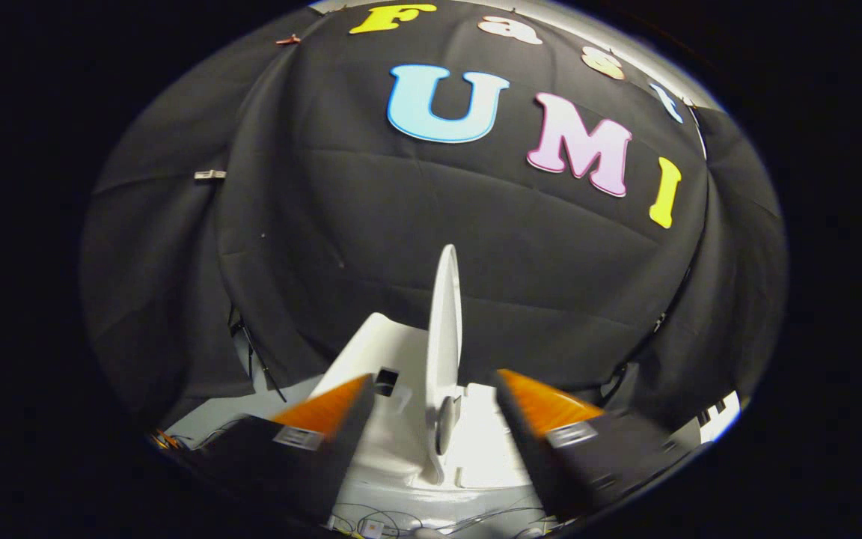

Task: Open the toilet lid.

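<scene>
The white toilet lid (446, 314) stands raised and shows edge-on as a thin tall blade. It rises from the white toilet body (483, 449), with its hinge (444, 423) low down. A white tank-like block (371, 348) with a dark square opening sits just left of the lid. My gripper (433, 376) is open, its fingers spread wide to either side of the lid's lower part. One finger (326, 408) is left of the lid and the other (543, 404) is right of it. Neither finger touches the lid.
The black cloth wall (401, 224) hangs close behind the toilet. Thin cables (371, 520) lie on the pale floor beneath the fingers, and more wires (251, 359) hang at the cloth's lower left edge. A small clip (210, 174) holds the cloth.
</scene>
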{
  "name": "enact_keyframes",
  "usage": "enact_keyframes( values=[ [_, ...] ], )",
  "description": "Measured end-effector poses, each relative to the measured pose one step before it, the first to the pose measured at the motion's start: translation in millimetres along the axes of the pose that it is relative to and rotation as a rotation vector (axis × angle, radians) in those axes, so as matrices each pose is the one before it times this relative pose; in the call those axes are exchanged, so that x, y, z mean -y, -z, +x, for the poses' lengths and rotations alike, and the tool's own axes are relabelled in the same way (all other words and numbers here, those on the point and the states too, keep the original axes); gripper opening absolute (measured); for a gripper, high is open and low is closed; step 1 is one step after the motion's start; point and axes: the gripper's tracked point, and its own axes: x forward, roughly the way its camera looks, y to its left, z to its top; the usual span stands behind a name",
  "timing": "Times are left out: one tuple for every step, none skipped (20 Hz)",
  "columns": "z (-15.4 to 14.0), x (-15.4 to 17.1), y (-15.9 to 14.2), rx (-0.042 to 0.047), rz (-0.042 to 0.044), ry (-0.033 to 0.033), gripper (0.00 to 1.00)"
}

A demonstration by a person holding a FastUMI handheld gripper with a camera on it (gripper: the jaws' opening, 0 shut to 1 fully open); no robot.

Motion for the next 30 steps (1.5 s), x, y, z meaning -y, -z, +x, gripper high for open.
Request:
enact_keyframes(
  values=[
    [-1.37,-3.05,-1.6,-0.00305,-0.00019,-0.01375,0.98],
    [3.56,-3.86,-1.63,0.0044,-0.00109,-0.01626,0.99],
    [-2.08,-1.61,-0.72,0.0054,-0.00259,-0.00249,0.99],
    [-2.44,2.5,-1.33,-0.0044,0.00476,-0.00125,0.99],
    [0.03,0.61,0.11,0.00135,0.00559,-0.00001,0.99],
    [-0.47,2.55,-1.59,0.00269,0.00285,0.00227,0.99],
    [0.29,0.35,-1.9,0.00148,0.00197,-0.00601,0.99],
    [-1.14,1.99,-2.72,0.00355,0.00477,-0.00499,0.99],
    [-1.11,3.56,-5.93,0.01371,0.01457,-0.00612,0.99],
    [0.11,4.06,-7.77,0.01539,0.01472,-0.0087,0.99],
    [-0.98,3.88,-8.3,0.01227,0.0108,-0.01121,0.99],
    [-2.74,2.86,-8.49,0.01055,0.01311,-0.01899,0.99],
    [-2.01,5.34,-8.7,0.01115,0.01672,-0.01373,0.99],
    [-3.95,6.58,-9.6,0.01474,0.02332,-0.01095,0.99],
    [-3.39,5.44,-10.22,0.01983,0.03309,-0.0186,0.99],
    [-2.72,6.3,-10.35,0.01767,0.0249,-0.01423,0.99],
    [-4.31,7.5,-7.93,0.01217,0.01348,-0.01025,0.99],
    [-3.48,9.47,-8.61,0.00871,0.00906,-0.00676,0.99],
    [-3.66,9.19,-6.34,0.01283,0.00865,-0.01379,0.99],
    [-1.44,10.35,-8.35,0.02173,0.00813,-0.013,0.99],
    [-1.8,12.82,-6.07,0.01511,-0.00012,-0.00395,0.99],
    [-0.61,15.66,-3.48,0.01484,-0.00665,-0.00828,0.99],
    [-0.8,12.49,-2.0,0.00994,-0.00434,-0.0084,0.99],
    [-1.46,14.53,-0.66,0.00676,-0.00347,-0.00481,0.99],
    [-3.01,16.54,-0.61,0.01074,-0.00393,0.00143,0.99],
    [-1.01,16.67,-1.57,0.01449,-0.00287,-0.00184,0.99],
    [-0.63,17.6,1.82,0.01324,-0.0031,0.00427,0.99],
    [-1.9,19.22,2.38,0.01942,-0.00113,0.01341,0.99],
    [-0.72,18.58,2.1,0.01918,0.00084,0.01315,0.99],
    [-1.25,13.29,6.21,0.01187,0.00317,-0.0038,0.99]
  ],
)
